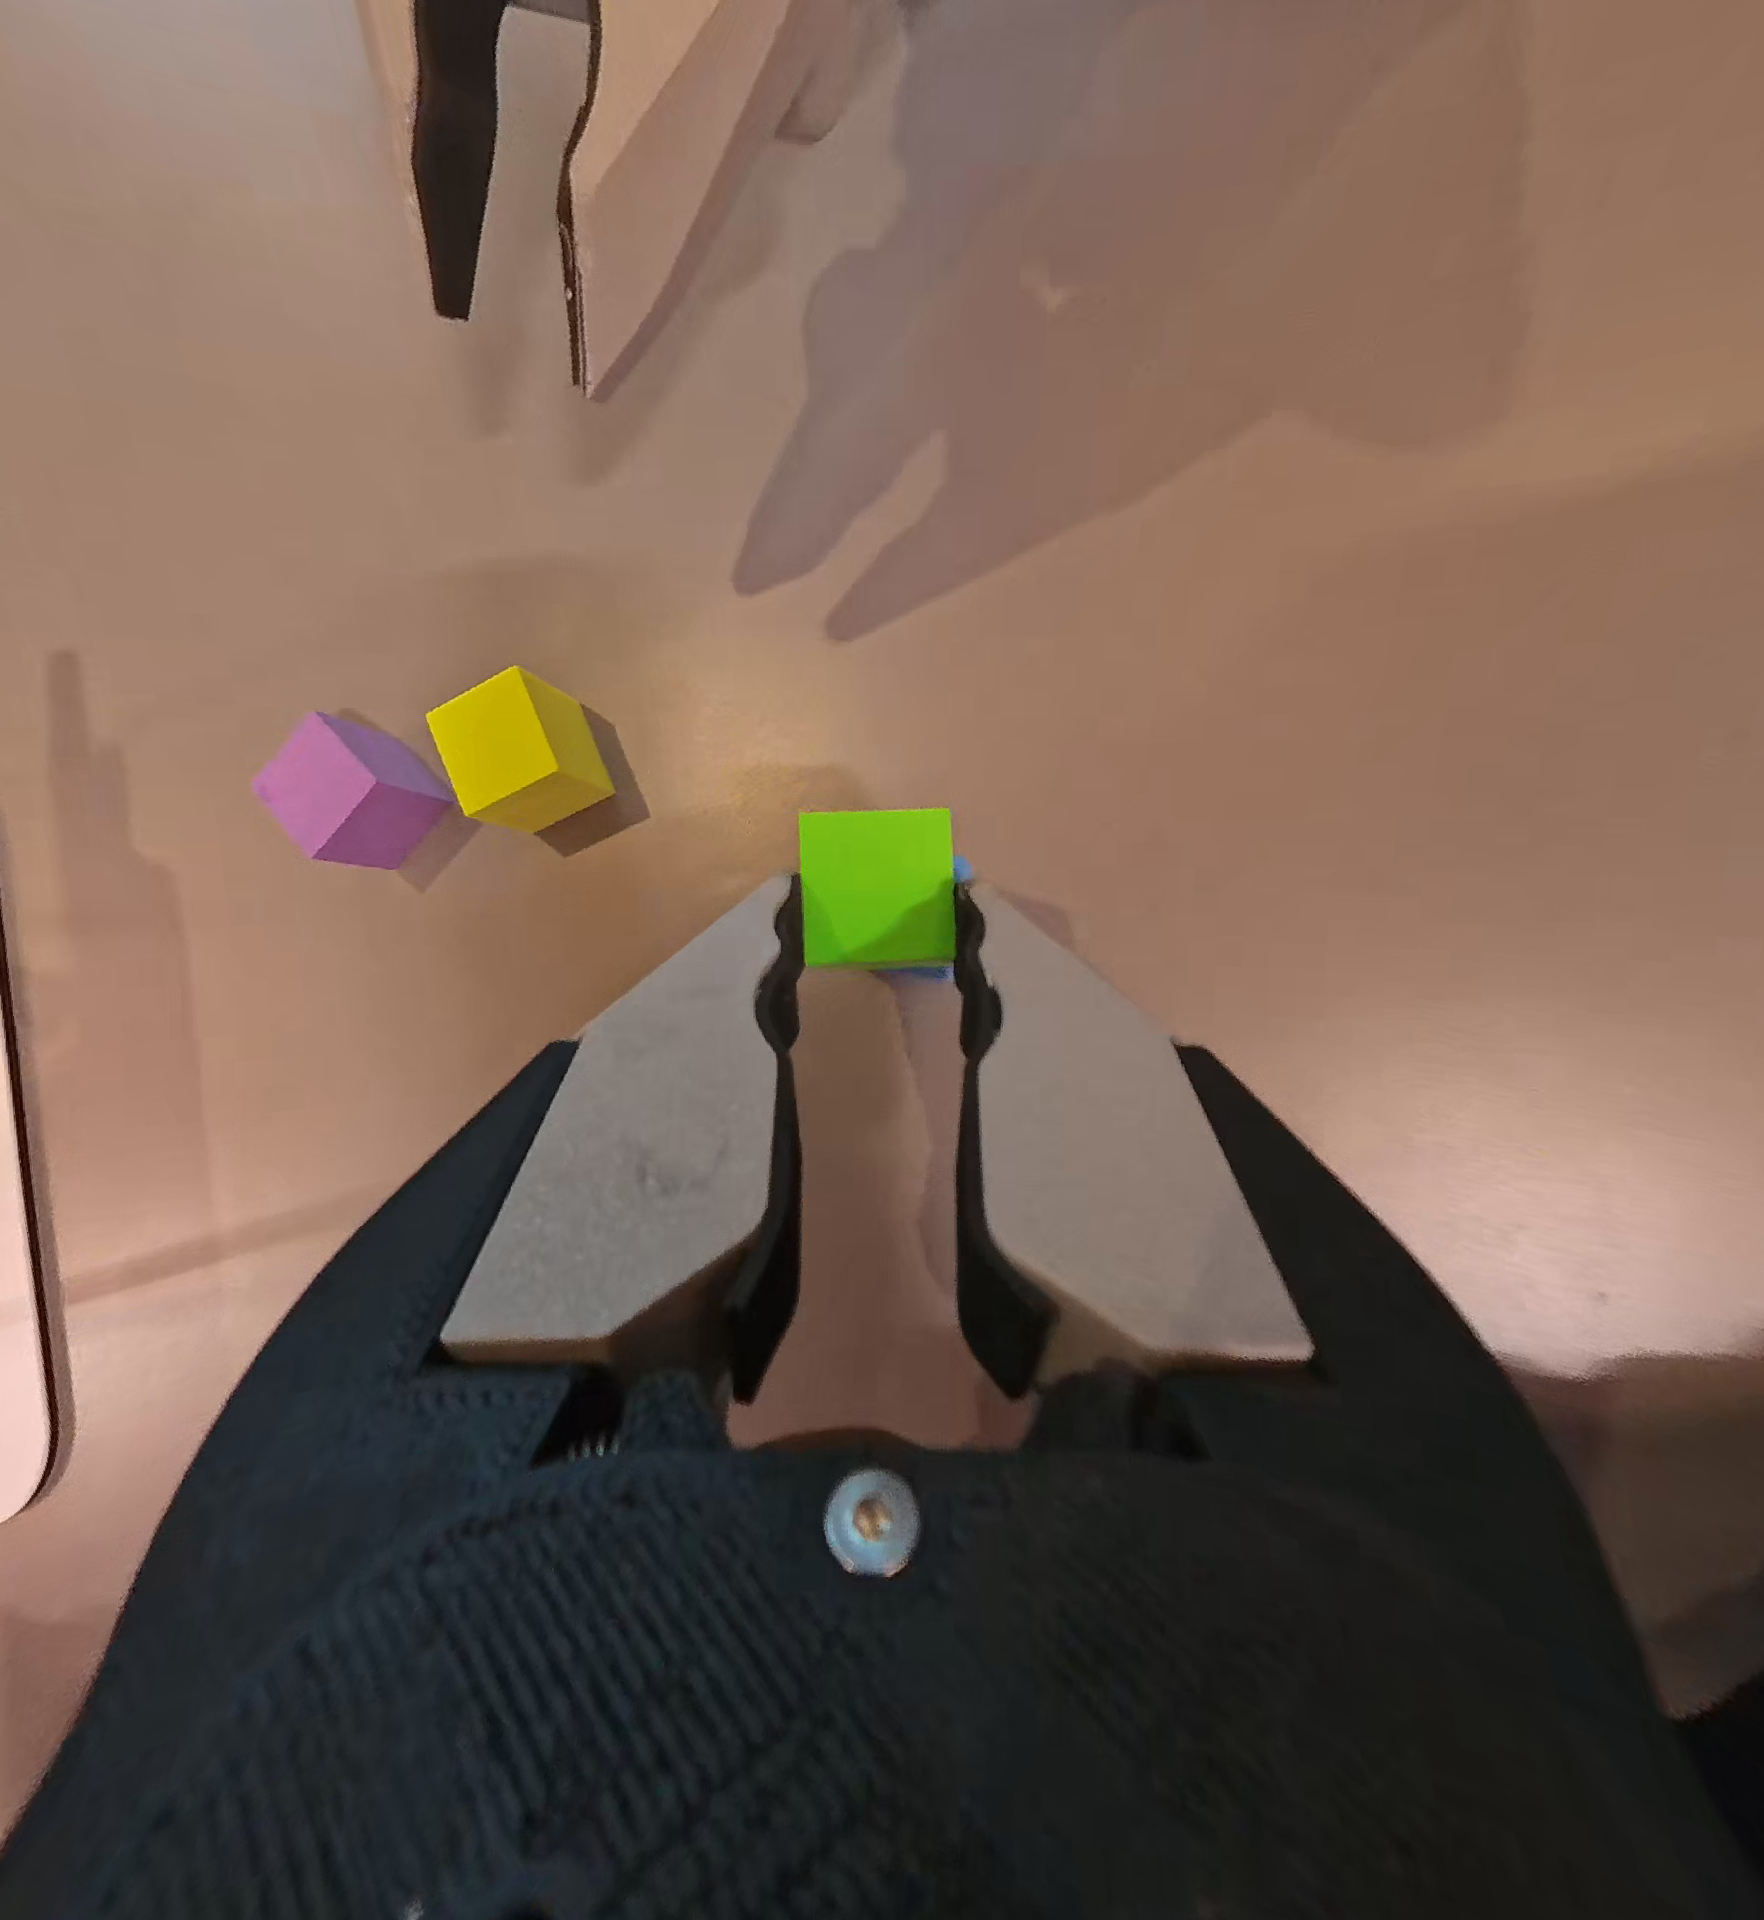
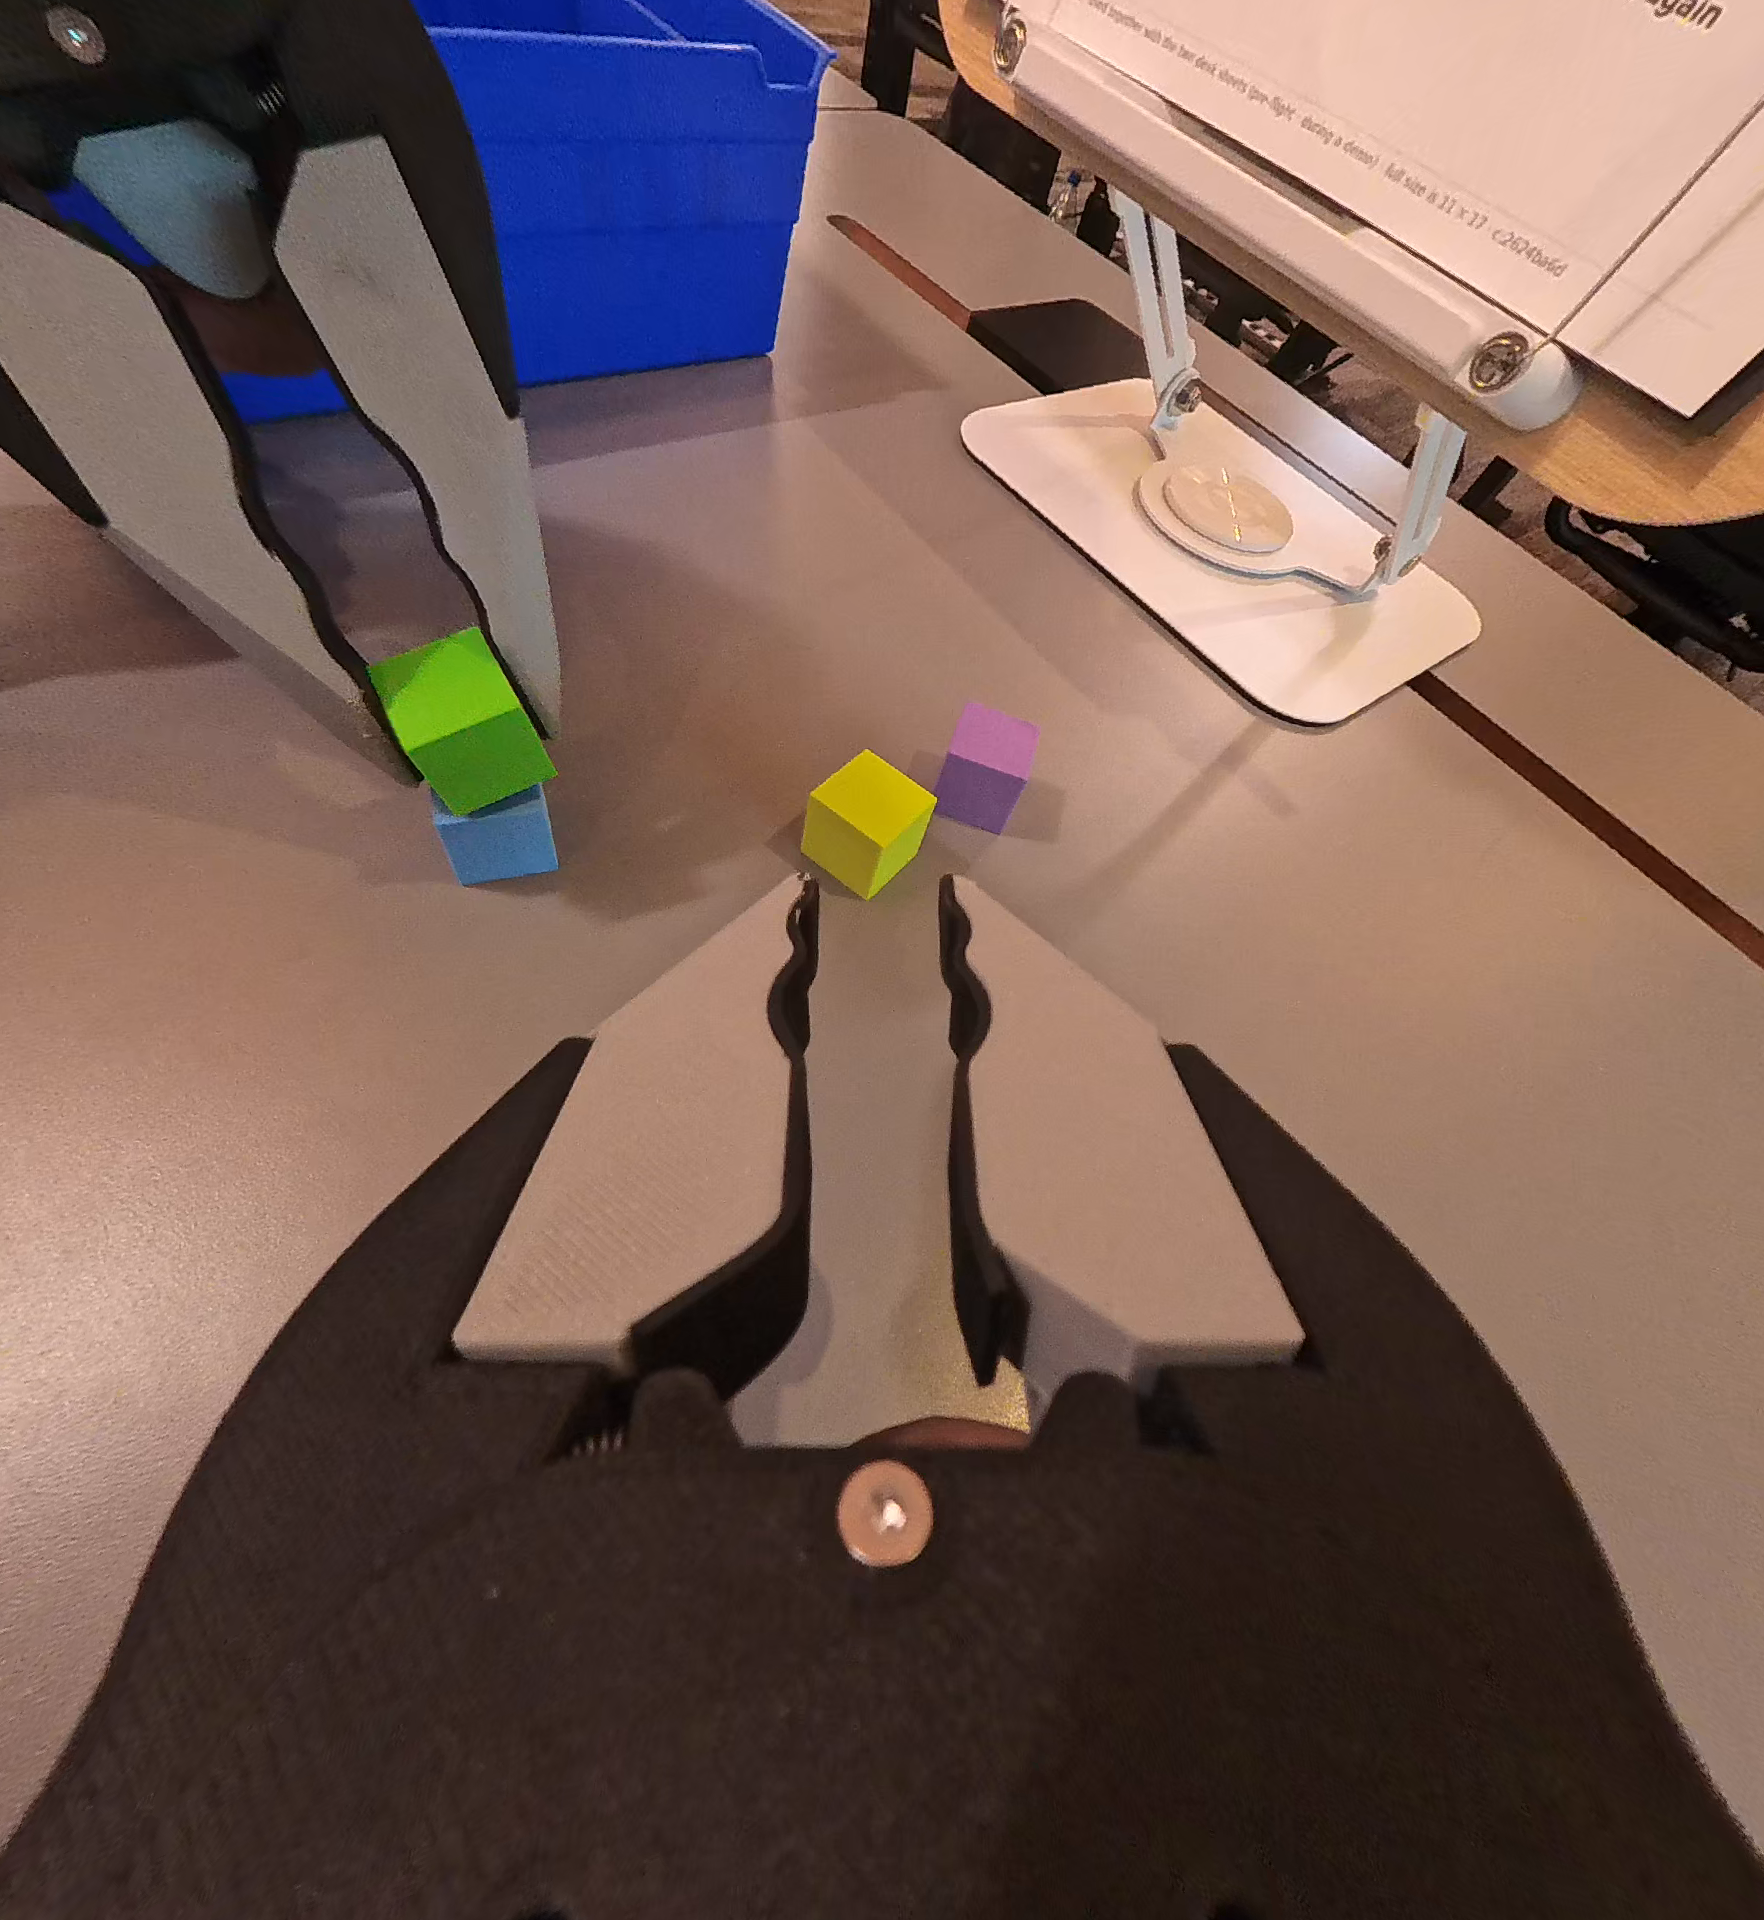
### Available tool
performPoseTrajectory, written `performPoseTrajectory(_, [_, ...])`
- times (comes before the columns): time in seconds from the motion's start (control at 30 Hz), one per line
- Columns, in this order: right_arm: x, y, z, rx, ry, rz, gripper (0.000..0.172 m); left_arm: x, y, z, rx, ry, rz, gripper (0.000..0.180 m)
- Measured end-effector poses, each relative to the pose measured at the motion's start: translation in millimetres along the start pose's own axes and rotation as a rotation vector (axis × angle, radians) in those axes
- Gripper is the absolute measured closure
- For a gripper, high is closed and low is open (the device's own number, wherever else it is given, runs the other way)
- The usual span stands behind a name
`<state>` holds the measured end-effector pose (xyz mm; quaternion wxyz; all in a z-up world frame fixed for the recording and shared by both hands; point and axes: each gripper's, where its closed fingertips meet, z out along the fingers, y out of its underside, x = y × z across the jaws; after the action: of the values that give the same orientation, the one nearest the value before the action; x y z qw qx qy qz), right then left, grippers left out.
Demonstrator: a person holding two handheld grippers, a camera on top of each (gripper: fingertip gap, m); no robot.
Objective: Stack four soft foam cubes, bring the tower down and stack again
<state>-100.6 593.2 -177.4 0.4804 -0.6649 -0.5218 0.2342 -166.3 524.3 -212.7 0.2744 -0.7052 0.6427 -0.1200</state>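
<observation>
Green cube [image 2: 462, 717] tilted atop blue cube [image 2: 497, 844]; yellow cube [image 2: 865, 821] and purple cube [image 2: 989, 766] together nearby.

You see printed writing on white sheet [image 2: 1377, 114] clipped to tilted stand [image 2: 1221, 520], upper right of right wrist view: small line along lower edge, larger word at top corner. Cubes, blue bin: unmarked.

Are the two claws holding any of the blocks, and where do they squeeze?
The left gripper holds the green cube, fingertips pinching two opposite sides, over the blue cube. The right gripper holds nothing; its fingers are apart.
</observation>
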Motion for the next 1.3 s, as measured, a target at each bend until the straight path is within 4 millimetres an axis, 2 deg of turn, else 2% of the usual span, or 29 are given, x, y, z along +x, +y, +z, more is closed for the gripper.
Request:
performPoseTrajectory(0.7, [0.2,-4.1,-2.7,0.017,0.009,0.005,0.151,6.9,2.7,2.9,-0.004,0.034,0.016,0.155])
performPoseTrajectory(1.3, [-5.7,3.2,3.0,-0.018,-0.012,0.003,0.148,4.0,3.3,4.6,0.019,0.010,0.016,0.155])
